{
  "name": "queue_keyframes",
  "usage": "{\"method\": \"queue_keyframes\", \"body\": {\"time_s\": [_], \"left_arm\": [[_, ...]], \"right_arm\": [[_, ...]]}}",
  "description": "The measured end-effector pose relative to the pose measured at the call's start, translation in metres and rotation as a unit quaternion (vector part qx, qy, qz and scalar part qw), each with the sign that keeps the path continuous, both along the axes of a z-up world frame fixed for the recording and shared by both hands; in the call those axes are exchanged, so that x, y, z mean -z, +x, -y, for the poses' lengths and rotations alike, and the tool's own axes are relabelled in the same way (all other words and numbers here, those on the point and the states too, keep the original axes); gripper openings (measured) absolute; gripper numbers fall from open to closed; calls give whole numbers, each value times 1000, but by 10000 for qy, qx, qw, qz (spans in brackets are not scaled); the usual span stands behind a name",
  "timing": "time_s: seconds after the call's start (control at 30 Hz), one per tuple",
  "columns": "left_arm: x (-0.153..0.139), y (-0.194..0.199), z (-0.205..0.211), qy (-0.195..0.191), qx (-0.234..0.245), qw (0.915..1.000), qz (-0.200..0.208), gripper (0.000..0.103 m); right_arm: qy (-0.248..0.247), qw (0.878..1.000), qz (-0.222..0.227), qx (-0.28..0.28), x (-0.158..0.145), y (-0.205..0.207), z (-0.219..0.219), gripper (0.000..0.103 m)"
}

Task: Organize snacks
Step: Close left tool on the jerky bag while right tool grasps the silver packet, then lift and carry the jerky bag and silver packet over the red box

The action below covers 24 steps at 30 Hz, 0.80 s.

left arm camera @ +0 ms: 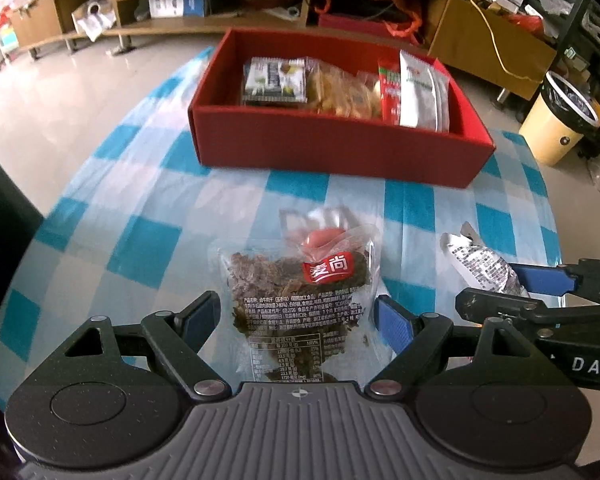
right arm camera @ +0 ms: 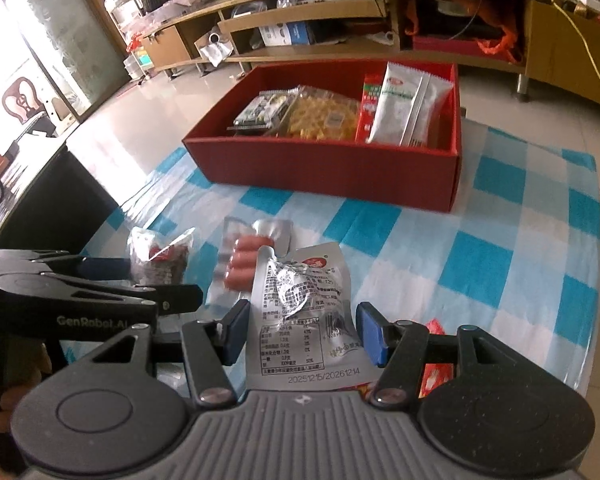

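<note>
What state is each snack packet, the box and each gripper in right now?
Red cardboard box: open, partly filled.
Clear packet of brown dried meat: held in left gripper.
Silver foil packet: held in right gripper.
Clear sausage packet: lying on checked cloth.

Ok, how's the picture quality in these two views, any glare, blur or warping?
Left wrist view: strong fisheye bending of the checked tablecloth, the red box slightly soft, glare on the floor. Right wrist view: the window at left is blown out, and the sausage pack is a bit blurred.
</note>
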<state>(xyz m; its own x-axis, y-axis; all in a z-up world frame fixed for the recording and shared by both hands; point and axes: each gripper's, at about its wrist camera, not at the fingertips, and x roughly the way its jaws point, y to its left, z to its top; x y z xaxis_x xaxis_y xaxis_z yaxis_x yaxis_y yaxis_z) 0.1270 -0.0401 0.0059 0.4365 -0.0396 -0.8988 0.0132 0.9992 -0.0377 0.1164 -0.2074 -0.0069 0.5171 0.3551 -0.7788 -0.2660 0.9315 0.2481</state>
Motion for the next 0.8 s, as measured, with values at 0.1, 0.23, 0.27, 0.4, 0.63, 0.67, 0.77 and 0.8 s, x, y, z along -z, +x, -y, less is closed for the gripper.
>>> {"method": "queue_keyframes", "body": {"time_s": [0.1,0.23,0.27,0.4,0.63,0.67,0.77,0.8], "left_arm": [[-3,4,3,-7,16,10000,52,87],[-7,11,6,33,35,9999,127,87],[-8,13,7,50,39,9999,157,87],[-13,21,9,80,58,9996,257,87],[-18,33,13,136,78,9992,380,87],[-18,35,14,143,79,9991,393,87],[-19,38,15,140,86,9990,416,87],[-20,40,15,136,89,9990,420,87]], "right_arm": [[19,10000,59,36,-4,5,1,57],[42,9998,189,79,-10,9,2,57],[44,9997,216,96,-12,10,2,57],[77,9994,315,156,-17,18,4,57],[153,9984,480,257,-27,29,7,57],[155,9983,497,270,-27,30,7,57],[146,9981,520,299,-28,32,9,57],[146,9980,521,314,-28,33,9,57]]}}
